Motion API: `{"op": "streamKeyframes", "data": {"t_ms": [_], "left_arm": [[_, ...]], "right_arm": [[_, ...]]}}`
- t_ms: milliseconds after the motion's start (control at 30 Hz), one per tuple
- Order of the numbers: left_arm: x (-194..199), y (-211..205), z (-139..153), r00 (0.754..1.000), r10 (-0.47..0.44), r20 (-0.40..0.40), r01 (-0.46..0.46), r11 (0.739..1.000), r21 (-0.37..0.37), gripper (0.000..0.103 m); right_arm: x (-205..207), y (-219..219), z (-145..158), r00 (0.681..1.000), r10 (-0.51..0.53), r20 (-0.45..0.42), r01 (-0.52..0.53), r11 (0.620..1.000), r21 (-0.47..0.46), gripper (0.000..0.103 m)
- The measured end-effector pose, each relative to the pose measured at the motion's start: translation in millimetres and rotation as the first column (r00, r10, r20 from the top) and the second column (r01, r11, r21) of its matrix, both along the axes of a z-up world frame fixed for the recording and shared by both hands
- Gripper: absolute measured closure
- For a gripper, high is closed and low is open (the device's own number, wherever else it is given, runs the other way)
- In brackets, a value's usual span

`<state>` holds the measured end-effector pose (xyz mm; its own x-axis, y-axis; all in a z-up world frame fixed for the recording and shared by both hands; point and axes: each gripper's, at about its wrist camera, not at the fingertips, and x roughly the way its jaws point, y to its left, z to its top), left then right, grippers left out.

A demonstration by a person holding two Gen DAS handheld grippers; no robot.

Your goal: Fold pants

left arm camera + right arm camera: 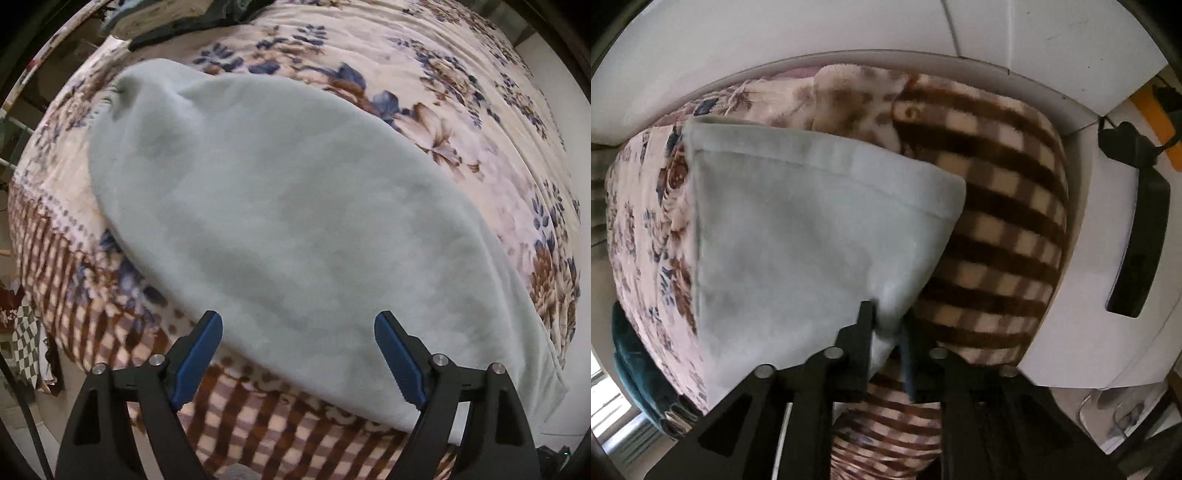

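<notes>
On the bed (461, 92), over the floral blanket (424, 122), pale pants (280, 229) lie flat. Left gripper (298, 354) above them, spread wide, nothing btwn. Right gripper (886, 332) pinches pants' corner near checked edge.

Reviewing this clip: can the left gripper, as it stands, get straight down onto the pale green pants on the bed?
Probably yes. The left gripper is open above the pants, which lie spread on the floral blanket, with nothing between them. The right gripper already pinches an edge of the pants, away from the left one.
</notes>
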<state>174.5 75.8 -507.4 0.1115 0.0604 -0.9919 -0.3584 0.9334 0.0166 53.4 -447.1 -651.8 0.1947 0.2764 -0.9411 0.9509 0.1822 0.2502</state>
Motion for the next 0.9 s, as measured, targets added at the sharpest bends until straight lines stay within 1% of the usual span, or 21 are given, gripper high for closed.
{"op": "streamKeyframes", "data": {"t_ms": [67,100,133,167,233,267,300,333,400,433,467,500,567,600,667,700,733,800,833,867,900], "left_arm": [[-2,6,12,0.999,-0.011,0.035,0.01,1.0,0.019,0.019],[-2,9,15,0.999,-0.014,0.04,0.013,1.0,0.016,0.018],[-1,17,22,0.999,-0.014,0.045,0.014,1.0,0.001,0.017],[-1,26,28,0.999,-0.006,0.05,0.006,1.0,-0.003,0.016],[0,47,38,0.998,0.014,0.066,-0.014,1.0,-0.006,0.016],[2,65,45,0.996,0.035,0.084,-0.034,0.999,-0.007,0.016],[4,86,51,0.993,0.059,0.103,-0.059,0.998,-0.006,0.016],[5,99,53,0.991,0.077,0.112,-0.076,0.997,-0.011,0.016],[13,152,52,0.979,0.168,0.114,-0.163,0.985,-0.057,0.016],[13,169,51,0.972,0.206,0.116,-0.198,0.977,-0.072,0.016],[15,203,48,0.952,0.281,0.119,-0.269,0.957,-0.109,0.016],[15,218,45,0.941,0.319,0.118,-0.304,0.944,-0.125,0.016],[21,265,29,0.911,0.401,0.095,-0.38,0.907,-0.182,0.016],[27,285,17,0.902,0.424,0.08,-0.4,0.892,-0.211,0.016],[38,310,-2,0.897,0.44,0.046,-0.417,0.875,-0.245,0.016],[47,321,-16,0.901,0.434,0.022,-0.412,0.868,-0.277,0.016],[52,325,-24,0.905,0.425,0.005,-0.405,0.866,-0.292,0.016],[66,331,-49,0.921,0.388,-0.036,-0.377,0.863,-0.335,0.017],[71,330,-57,0.926,0.375,-0.041,-0.365,0.863,-0.348,0.027],[75,328,-58,0.932,0.362,-0.028,-0.347,0.866,-0.36,0.045],[79,323,-58,0.942,0.336,-0.018,-0.321,0.882,-0.344,0.054]], "right_arm": [[4,5,19,0.999,0.043,-0.005,-0.043,0.998,-0.051,0.052],[8,10,29,0.998,0.068,0.006,-0.068,0.995,-0.079,0.043],[17,22,43,0.992,0.12,0.027,-0.116,0.986,-0.123,0.027],[27,36,54,0.983,0.175,0.05,-0.165,0.973,-0.162,0.019],[52,73,69,0.954,0.289,0.075,-0.269,0.941,-0.207,0.018],[67,95,70,0.936,0.339,0.09,-0.317,0.928,-0.197,0.018],[78,115,69,0.923,0.368,0.11,-0.347,0.922,-0.172,0.018],[93,142,63,0.911,0.391,0.133,-0.378,0.919,-0.116,0.018],[109,190,48,0.898,0.413,0.149,-0.417,0.909,-0.006,0.018],[115,209,41,0.897,0.414,0.156,-0.423,0.906,0.028,0.018],[119,233,34,0.895,0.413,0.166,-0.428,0.901,0.065,0.018],[124,259,27,0.894,0.419,0.16,-0.436,0.895,0.091,0.018],[133,296,15,0.888,0.436,0.142,-0.452,0.886,0.107,0.018],[135,316,9,0.89,0.435,0.135,-0.45,0.885,0.121,0.018],[138,355,-1,0.901,0.411,0.138,-0.43,0.889,0.159,0.018],[137,372,-6,0.913,0.388,0.129,-0.406,0.896,0.178,0.018],[137,384,-10,0.921,0.368,0.131,-0.387,0.903,0.188,0.018],[137,409,-15,0.94,0.306,0.153,-0.333,0.921,0.204,0.018],[139,420,-19,0.944,0.276,0.179,-0.31,0.929,0.204,0.018],[145,431,-21,0.945,0.264,0.195,-0.301,0.934,0.194,0.018],[151,439,-22,0.943,0.258,0.211,-0.295,0.94,0.17,0.018]]}}
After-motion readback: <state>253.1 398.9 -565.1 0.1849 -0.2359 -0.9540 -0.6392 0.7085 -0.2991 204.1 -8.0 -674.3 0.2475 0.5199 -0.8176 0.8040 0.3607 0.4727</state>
